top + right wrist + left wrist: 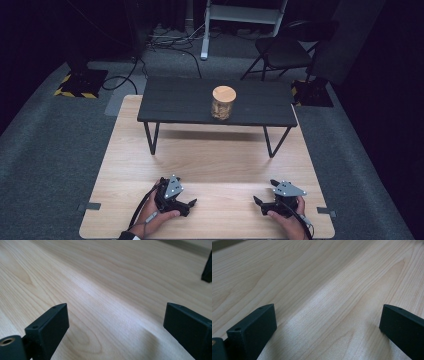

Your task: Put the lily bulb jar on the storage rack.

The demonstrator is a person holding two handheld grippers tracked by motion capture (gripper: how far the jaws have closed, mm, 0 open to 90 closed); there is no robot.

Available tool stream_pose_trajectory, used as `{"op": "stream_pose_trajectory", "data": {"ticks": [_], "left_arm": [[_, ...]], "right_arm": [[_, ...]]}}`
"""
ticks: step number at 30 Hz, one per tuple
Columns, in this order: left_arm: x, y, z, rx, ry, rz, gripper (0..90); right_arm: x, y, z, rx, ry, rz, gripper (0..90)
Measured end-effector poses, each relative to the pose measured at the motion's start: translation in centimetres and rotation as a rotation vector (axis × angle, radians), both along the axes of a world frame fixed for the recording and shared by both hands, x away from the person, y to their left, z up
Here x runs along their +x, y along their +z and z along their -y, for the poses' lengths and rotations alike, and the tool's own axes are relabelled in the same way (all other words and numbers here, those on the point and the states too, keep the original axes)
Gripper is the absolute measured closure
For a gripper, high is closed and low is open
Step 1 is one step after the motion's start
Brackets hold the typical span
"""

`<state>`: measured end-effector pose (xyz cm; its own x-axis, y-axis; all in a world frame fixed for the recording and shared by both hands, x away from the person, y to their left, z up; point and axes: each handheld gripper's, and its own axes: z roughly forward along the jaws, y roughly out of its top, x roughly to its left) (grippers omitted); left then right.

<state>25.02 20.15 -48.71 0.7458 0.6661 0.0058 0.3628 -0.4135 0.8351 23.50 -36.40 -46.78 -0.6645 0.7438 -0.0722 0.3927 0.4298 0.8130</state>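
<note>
**Claws rested spread on the wooden surface, jar well apart**

Both claws lay near the front edge of the pale wooden surface (pixel 210 150), each held in one of the person's hands. The left claw (pixel 190 204) sat at the near left with its grey three-cornered plate on top, and its tips pointed inward toward the middle. The right claw (pixel 258 201) sat at the near right, pointing back toward the left one. The two were well apart from each other.

From the left gripper view, the left claw (pixel 327 322) had its two black jaws spread wide, with bare wood grain between them and nothing gripped. The right gripper view told the same of the right claw (pixel 116 322): jaws released, wide apart, over bare wood.

A low black slatted bench on thin black legs (pixel 190 102) stood across the far half of the wooden surface. On it, a little right of centre, stood upright a clear glass jar with a round light wooden lid (pixel 223 102), holding something tan that was too small to make out. It was far from both claws.

Beyond, a dark folding chair (pixel 282 52) stood on the grey carpeted floor (pixel 45 150).
</note>
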Motion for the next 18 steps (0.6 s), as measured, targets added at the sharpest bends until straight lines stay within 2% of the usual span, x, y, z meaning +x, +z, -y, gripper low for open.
{"op": "stream_pose_trajectory", "data": {"ticks": [3, 6, 18], "left_arm": [[0.0, 0.0, 0.0, 0.000, 0.000, 0.000, 1.0], [0.0, 0.0, 0.0, 0.000, 0.000, 0.000, 1.0], [0.0, 0.0, 0.0, 0.000, 0.000, 0.000, 0.9]], "right_arm": [[-0.2, -0.6, 0.3, 0.009, -0.011, -0.011, 5.3], [-0.3, -1.3, 1.1, 0.059, -0.024, -0.022, 5.1], [-0.2, -1.3, 1.2, 0.062, -0.023, -0.025, 3.9]]}}
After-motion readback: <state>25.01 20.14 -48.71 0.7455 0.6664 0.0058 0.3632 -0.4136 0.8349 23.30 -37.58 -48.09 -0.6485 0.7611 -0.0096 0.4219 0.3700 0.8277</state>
